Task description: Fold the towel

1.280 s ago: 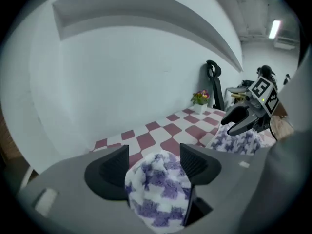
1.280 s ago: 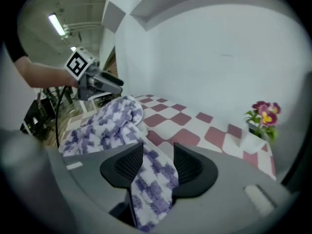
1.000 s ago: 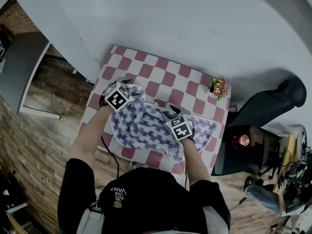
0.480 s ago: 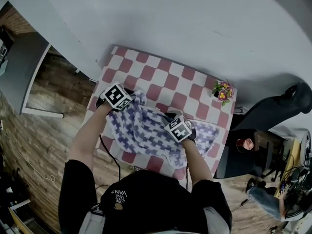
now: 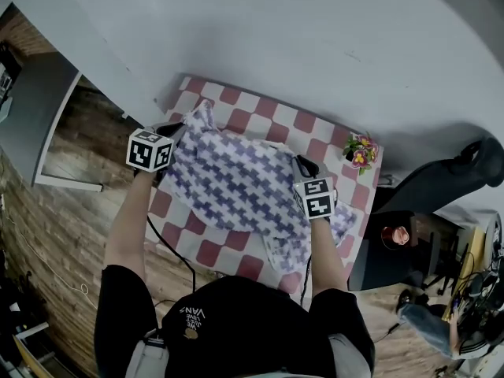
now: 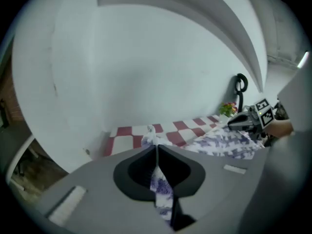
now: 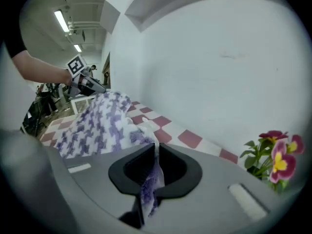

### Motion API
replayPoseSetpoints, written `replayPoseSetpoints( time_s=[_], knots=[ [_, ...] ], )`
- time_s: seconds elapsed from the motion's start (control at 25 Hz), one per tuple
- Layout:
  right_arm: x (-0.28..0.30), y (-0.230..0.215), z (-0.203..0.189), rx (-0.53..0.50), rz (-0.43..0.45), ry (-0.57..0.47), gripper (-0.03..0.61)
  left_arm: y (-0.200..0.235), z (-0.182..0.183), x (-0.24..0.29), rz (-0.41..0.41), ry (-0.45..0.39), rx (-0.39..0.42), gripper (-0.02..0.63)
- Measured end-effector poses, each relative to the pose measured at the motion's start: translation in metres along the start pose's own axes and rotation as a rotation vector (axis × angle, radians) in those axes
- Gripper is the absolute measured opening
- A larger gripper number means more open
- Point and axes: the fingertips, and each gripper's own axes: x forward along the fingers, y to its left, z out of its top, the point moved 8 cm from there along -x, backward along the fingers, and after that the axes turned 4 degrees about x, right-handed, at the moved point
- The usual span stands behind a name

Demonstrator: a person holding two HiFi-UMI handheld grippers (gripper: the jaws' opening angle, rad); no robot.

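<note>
Left gripper (image 5: 179, 128) & right gripper (image 5: 302, 166) have just been clamped on towel (image 5: 236, 183) corners; cloth's been pulled wide vs. bunched earlier, so folding can be started.

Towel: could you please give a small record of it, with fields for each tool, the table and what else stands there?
towel: purple-and-white pattern, spread between both tools, partly raised
left tool: shut on a towel corner; jaws have just been closing
right tool: shut on a towel corner; jaws have just been closing
table: red-and-white checked cover
also there: potted flowers near the table's right edge
</note>
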Motion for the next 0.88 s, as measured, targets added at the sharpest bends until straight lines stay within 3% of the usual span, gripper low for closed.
replayPoseSetpoints(
  time_s=[0.08,0.24,0.36,0.52,0.72,0.88],
  knots=[
    [0.006,-0.013,0.001,0.027,-0.045,-0.003,0.034,0.010,0.000,0.001,0.078,-0.024,-0.041,0.018],
    [0.025,-0.024,-0.012,0.092,-0.105,0.056,0.045,0.013,-0.011,0.016,0.133,0.024,-0.067,0.022],
    [0.025,-0.025,-0.018,0.128,-0.159,0.079,0.125,0.019,-0.021,0.022,0.200,0.063,-0.079,0.170],
    [0.000,-0.019,-0.017,0.113,-0.194,0.048,0.175,0.033,-0.032,0.005,0.274,0.038,-0.106,0.202],
    [-0.041,-0.001,-0.026,0.104,-0.228,0.005,0.178,0.039,-0.056,-0.019,0.253,0.042,-0.141,0.216],
    [-0.076,0.029,-0.044,0.132,-0.201,-0.028,0.178,0.036,-0.093,-0.021,0.169,0.093,-0.187,0.277]
  ],
)
